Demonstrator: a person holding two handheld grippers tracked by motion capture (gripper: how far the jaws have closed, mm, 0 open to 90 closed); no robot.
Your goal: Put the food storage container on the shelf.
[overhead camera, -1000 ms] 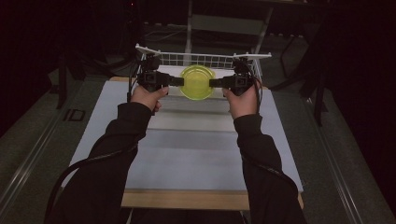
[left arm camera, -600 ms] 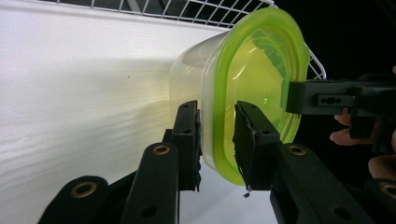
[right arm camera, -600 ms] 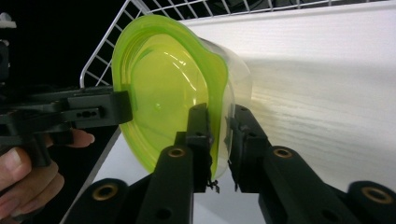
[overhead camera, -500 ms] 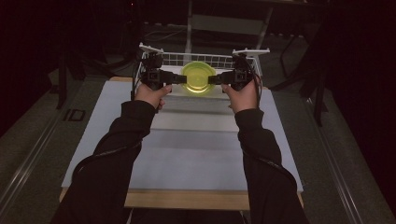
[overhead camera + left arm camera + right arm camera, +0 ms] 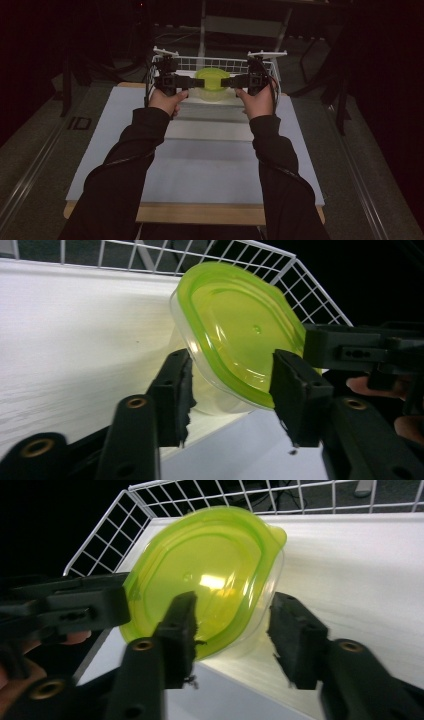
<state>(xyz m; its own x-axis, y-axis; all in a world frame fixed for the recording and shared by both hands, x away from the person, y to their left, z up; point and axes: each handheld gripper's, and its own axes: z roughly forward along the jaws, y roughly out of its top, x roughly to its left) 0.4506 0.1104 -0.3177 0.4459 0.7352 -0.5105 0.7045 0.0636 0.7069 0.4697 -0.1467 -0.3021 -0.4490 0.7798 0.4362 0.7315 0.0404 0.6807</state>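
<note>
A clear tub with a lime-green lid (image 5: 212, 80) rests inside the white wire basket (image 5: 215, 62) at the table's far edge. My left gripper (image 5: 196, 82) reaches in from its left side and my right gripper (image 5: 228, 81) from its right. In the left gripper view the tub (image 5: 235, 335) lies between the jaws of my left gripper (image 5: 232, 392), which have just been opening. In the right gripper view the tub's rim (image 5: 210, 580) lies between the jaws of my right gripper (image 5: 232, 630), also just opening, with a gap at one pad (image 5: 290, 630). Both stand open.
The basket's wire walls (image 5: 280, 265) rise close behind and beside the tub. The white tabletop (image 5: 200, 160) stretches toward the person, whose dark-sleeved forearms lie over it. Dark floor and stands surround the table.
Both hands carried the tub a little farther away into the basket. The jaws of both grippers have widened and let go of its rim.
</note>
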